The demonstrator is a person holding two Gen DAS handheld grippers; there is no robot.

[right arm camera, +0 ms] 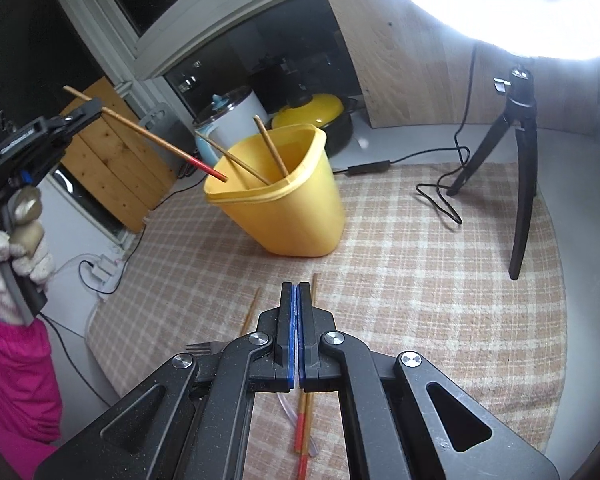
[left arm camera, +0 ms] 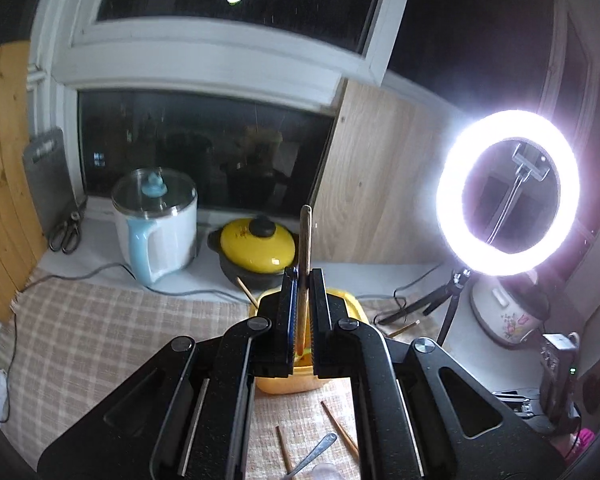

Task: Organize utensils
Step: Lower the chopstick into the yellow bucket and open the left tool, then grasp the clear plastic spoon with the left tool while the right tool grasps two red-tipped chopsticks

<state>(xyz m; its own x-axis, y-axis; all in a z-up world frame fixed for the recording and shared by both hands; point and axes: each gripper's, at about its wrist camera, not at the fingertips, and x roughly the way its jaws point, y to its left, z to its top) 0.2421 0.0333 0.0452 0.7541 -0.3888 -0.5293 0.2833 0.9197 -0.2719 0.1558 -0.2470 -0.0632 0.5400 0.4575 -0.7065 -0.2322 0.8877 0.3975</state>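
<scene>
My left gripper is shut on a wooden chopstick that sticks up past its fingertips. In the right wrist view the left gripper is raised at the upper left, and the held chopstick slants down so its red tip is at the near rim of the yellow container. Two chopsticks lean inside that container. My right gripper is shut low over the checked cloth with nothing seen between its pads. Loose chopsticks lie beneath it, and a fork shows to its left.
A ring light on a black tripod stands at the right with a cable across the cloth. A white kettle, a yellow-lidded pot and scissors sit on the sill. A spoon lies on the cloth.
</scene>
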